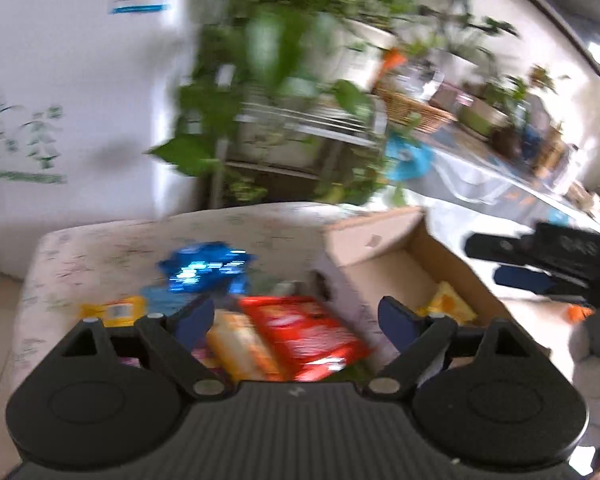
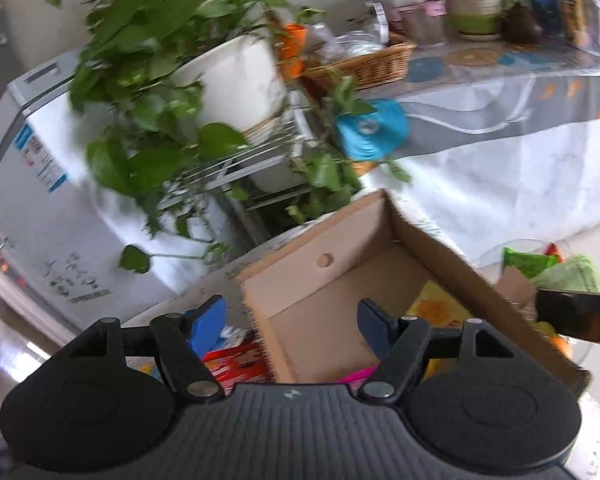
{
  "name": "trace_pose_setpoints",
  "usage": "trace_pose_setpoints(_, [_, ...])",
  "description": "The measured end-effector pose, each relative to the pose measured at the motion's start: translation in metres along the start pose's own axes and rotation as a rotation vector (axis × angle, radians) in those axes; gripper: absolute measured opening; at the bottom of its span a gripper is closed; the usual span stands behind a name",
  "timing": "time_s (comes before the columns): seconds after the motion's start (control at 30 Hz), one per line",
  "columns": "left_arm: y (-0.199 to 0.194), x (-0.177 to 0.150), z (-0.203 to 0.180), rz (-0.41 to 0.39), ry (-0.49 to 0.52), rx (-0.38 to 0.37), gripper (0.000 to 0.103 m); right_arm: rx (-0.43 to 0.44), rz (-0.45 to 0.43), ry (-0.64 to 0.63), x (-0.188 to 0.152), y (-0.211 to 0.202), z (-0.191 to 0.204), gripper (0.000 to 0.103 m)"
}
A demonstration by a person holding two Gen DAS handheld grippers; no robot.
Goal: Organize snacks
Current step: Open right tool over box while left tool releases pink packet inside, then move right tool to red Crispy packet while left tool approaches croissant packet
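Observation:
My left gripper is open and empty above a pile of snacks on a floral-covered table: a red packet, an orange-yellow packet, a shiny blue bag and a yellow packet. An open cardboard box stands to the right with a yellow packet inside. My right gripper is open and empty over the box; it also shows in the left wrist view. The box holds a yellow packet and something pink. The red packet lies left of the box.
Potted plants on a metal rack stand behind the table. A white fridge is at the left. A long clothed table carries a wicker basket and pots. A phone and green bags lie right of the box.

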State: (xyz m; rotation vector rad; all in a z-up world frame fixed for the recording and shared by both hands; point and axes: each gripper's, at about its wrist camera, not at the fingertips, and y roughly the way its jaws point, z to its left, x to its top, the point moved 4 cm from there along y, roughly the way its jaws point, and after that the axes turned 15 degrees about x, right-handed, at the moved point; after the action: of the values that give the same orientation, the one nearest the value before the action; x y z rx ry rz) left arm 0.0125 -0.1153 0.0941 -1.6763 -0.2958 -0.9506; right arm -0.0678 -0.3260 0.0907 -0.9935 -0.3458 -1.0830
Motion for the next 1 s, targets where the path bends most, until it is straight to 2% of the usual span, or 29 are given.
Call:
trace_pose_setpoints(0.23, [0.01, 0.013, 0.064, 0.023, -0.104, 0.113, 0.091, 0.157, 0.089, -0.056, -0.019, 0.027, 0.028, 0.078])
trace_pose_setpoints(0.43, [0.024, 0.011, 0.092, 0.045, -0.114, 0.187, 0.092, 0.239, 0.177, -0.044, -0.039, 0.055, 0.043, 0.078])
trace_pose_setpoints(0.57, [0.037, 0.004, 0.1, 0.08, -0.137, 0.223, 0.091, 0.212, 0.215, -0.118, -0.053, 0.077, 0.056, 0.077])
trace_pose_setpoints(0.7, [0.042, 0.003, 0.106, 0.082, -0.151, 0.216, 0.092, 0.147, 0.239, -0.176, -0.062, 0.099, 0.06, 0.075])
trace_pose_setpoints(0.87, [0.046, -0.003, 0.11, 0.088, -0.152, 0.207, 0.092, 0.106, 0.259, -0.201, -0.071, 0.118, 0.06, 0.075])
trace_pose_setpoints(0.93, [0.05, -0.005, 0.112, 0.107, -0.156, 0.216, 0.091, 0.075, 0.264, -0.202, -0.075, 0.123, 0.06, 0.075])
trace_pose_setpoints(1.0, [0.052, -0.007, 0.113, 0.124, -0.175, 0.193, 0.091, 0.05, 0.266, -0.206, -0.078, 0.129, 0.059, 0.075])
